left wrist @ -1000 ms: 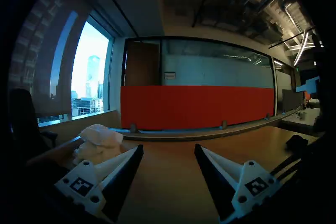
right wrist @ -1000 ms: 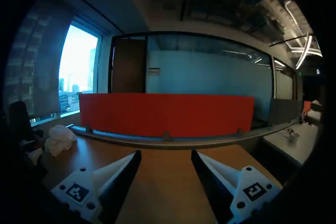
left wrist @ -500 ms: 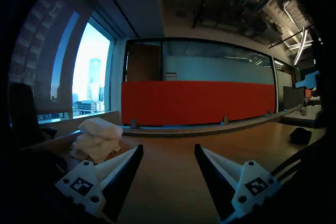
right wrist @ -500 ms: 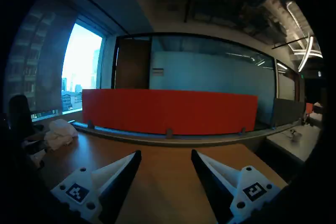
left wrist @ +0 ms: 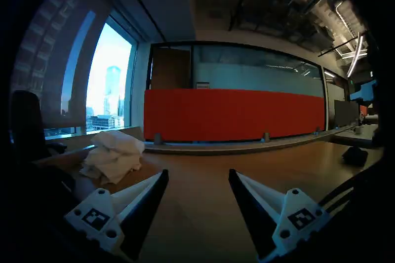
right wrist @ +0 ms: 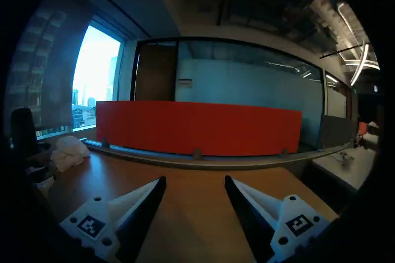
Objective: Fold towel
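Observation:
A crumpled white towel (left wrist: pixel 112 155) lies in a heap on the wooden table (left wrist: pixel 197 204), ahead and to the left of my left gripper (left wrist: pixel 197 179). That gripper is open, with nothing between its white fingers (left wrist: pixel 133 201). In the right gripper view the same towel (right wrist: pixel 69 152) sits far off at the table's left side. My right gripper (right wrist: pixel 195 184) is open too and holds nothing, hovering low over the bare table (right wrist: pixel 197 213).
A red partition (left wrist: pixel 232 115) with a rail runs along the table's far edge. A dark chair (left wrist: pixel 27 130) stands at the left by the window. A small black object (left wrist: pixel 354 155) lies on the table at the right. Another desk (right wrist: pixel 345 164) stands beyond.
Both views have tilted slightly upward, so the towel and partition sit higher in the frames. The towel looks a little nearer in the left gripper view. Both grippers stay open.

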A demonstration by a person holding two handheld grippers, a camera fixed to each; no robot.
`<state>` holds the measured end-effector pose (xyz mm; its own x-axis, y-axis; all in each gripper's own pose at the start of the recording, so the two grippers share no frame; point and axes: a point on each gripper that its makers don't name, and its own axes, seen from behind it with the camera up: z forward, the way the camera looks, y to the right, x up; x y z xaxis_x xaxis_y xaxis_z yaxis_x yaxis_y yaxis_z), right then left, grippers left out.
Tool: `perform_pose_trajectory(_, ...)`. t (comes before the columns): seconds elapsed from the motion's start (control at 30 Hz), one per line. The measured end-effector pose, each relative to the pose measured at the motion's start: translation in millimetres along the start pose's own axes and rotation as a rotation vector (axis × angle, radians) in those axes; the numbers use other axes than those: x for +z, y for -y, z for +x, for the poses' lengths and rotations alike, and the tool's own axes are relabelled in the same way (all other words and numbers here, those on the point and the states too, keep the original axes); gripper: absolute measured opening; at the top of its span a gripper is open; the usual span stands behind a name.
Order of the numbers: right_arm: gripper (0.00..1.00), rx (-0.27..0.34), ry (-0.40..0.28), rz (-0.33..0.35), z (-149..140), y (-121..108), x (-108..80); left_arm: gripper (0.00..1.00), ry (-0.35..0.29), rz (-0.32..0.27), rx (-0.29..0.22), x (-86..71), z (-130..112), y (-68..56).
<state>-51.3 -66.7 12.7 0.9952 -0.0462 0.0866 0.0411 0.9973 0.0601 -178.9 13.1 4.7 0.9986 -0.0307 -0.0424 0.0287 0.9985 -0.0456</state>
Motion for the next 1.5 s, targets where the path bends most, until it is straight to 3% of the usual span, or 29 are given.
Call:
perform_pose_trajectory(0.4,0.92,0.0,0.014,0.001,-8,2,0.9,0.9,0.032,0.012,0.018,5.1,-13,6.0)
perform_pose_trajectory(0.9,0.92,-0.006,0.002,0.009,-1,0,0.3,0.9,0.036,0.01,0.02,5.7,-15,5.1)
perform_pose_trajectory(1.2,0.92,-0.034,-0.033,0.005,6,-13,-3.0,0.9,0.035,0.01,0.019,6.5,-17,5.9)
perform_pose_trajectory(1.5,0.92,-0.003,-0.078,-0.033,4,-38,-2.8,0.9,0.034,0.01,0.019,7.2,-19,6.0)
